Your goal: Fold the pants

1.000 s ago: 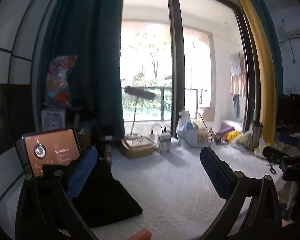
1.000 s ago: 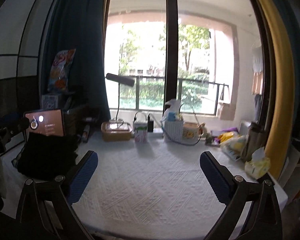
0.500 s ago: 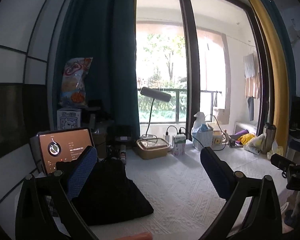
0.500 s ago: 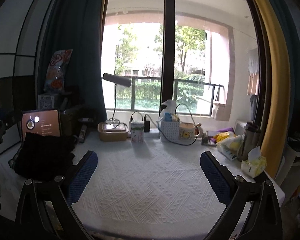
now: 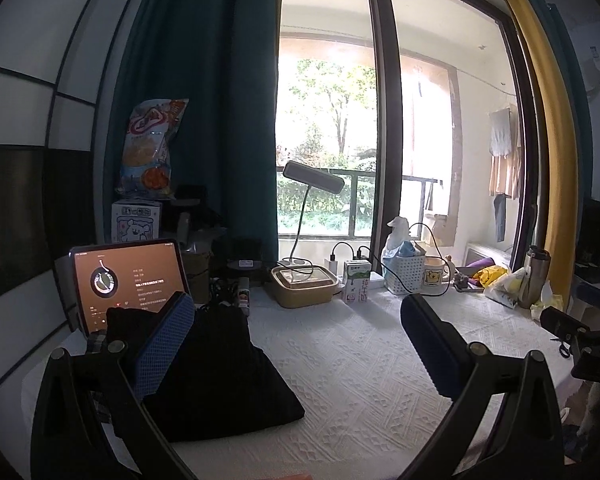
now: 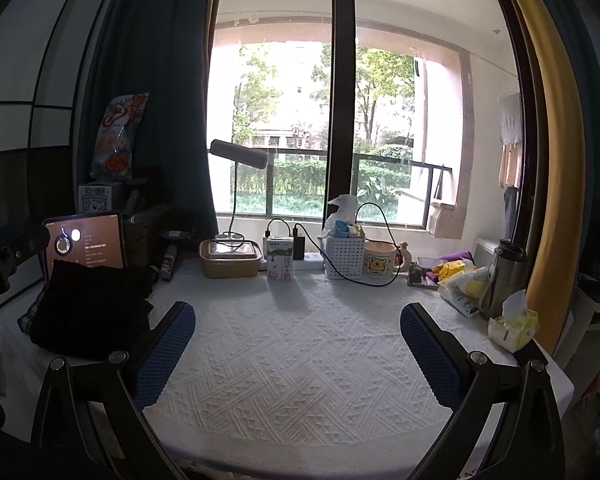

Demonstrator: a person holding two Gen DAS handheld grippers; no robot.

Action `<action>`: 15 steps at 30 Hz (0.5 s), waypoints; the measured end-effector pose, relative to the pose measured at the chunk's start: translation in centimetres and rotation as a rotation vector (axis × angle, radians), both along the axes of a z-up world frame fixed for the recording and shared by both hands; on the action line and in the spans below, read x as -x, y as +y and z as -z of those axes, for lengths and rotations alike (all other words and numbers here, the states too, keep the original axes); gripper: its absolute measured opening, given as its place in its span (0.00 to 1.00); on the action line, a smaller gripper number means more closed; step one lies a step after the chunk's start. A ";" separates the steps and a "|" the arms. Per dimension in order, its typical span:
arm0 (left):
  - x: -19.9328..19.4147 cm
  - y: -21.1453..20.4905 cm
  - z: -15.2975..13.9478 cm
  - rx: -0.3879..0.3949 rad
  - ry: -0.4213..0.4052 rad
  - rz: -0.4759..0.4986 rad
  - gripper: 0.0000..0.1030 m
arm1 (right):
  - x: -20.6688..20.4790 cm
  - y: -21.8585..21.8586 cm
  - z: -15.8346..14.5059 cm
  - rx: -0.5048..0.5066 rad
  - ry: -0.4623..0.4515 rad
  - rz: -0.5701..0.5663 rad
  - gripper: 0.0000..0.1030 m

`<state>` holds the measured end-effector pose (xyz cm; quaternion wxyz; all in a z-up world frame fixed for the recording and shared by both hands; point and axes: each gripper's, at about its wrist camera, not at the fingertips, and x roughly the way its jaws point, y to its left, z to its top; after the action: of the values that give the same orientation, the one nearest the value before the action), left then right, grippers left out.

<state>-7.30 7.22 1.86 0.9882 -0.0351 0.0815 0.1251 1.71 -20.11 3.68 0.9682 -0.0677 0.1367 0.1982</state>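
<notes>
the black folded cloth pants (image 5: 220,376) lay soft and limp on the white textured surface (image 6: 300,352); a thick folded edge looked easiest to pinch. the left gripper (image 5: 296,344) and right gripper (image 6: 298,346) both gaped wide, empty.

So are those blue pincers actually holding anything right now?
No. The left gripper and right gripper are both open and empty; the folded black pants lie on the white tablecloth.

A home — balcony window (image 6: 340,128), desk lamp (image 6: 238,154), mug (image 6: 380,263), snack bag (image 5: 150,148).
</notes>
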 end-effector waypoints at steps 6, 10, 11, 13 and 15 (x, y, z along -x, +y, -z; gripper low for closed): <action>0.0 0.0 0.0 0.005 0.004 0.009 0.99 | 0.3 0.3 0.0 0.001 0.000 0.000 1.00; 0.0 0.0 0.1 0.003 0.008 0.015 0.99 | 0.2 0.2 0.2 0.001 0.005 0.000 1.00; 0.0 0.0 0.1 0.002 0.008 0.017 0.99 | 0.2 0.2 0.2 0.001 0.005 0.000 1.00; -0.1 0.0 0.1 0.000 0.009 0.019 0.99 | 0.2 0.3 0.2 0.001 0.006 0.001 1.00; 0.0 -0.1 0.1 -0.002 0.009 0.020 0.99 | 0.2 0.3 0.2 0.001 0.009 0.000 1.00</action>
<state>-7.26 7.12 1.72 0.9891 -0.0329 0.0860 0.1153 1.52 -19.86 3.45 0.9676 -0.0672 0.1412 0.1982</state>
